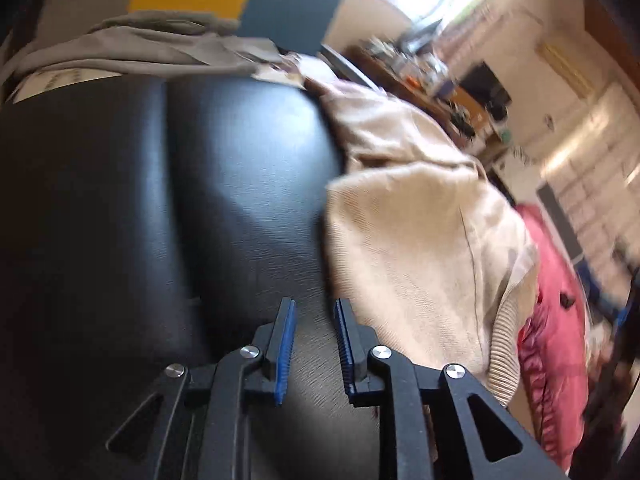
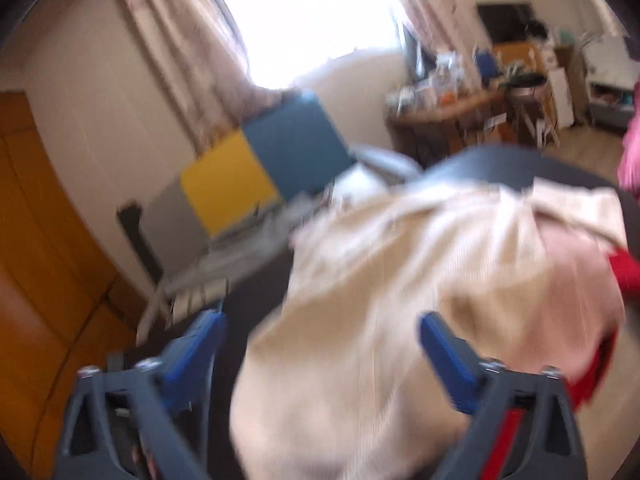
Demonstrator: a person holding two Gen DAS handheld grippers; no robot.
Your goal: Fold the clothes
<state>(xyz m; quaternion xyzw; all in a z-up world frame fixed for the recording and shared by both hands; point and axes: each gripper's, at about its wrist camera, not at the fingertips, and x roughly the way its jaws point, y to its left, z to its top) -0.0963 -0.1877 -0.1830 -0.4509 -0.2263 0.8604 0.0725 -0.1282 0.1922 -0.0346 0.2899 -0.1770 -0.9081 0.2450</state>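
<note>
A cream knit sweater lies crumpled on the right part of a black leather surface. My left gripper hovers low over the bare leather just left of the sweater's edge, open by a narrow gap with nothing between its blue pads. In the blurred right wrist view, my right gripper is wide open above the same cream sweater, its fingers straddling the cloth without pinching it. A pink-red garment lies beyond the sweater's ribbed hem, and a red garment edge shows at the right.
A grey-beige garment lies along the far edge of the leather surface. Behind it stands a yellow and blue panel. A cluttered wooden desk stands by the bright window, and a wooden door is at the left.
</note>
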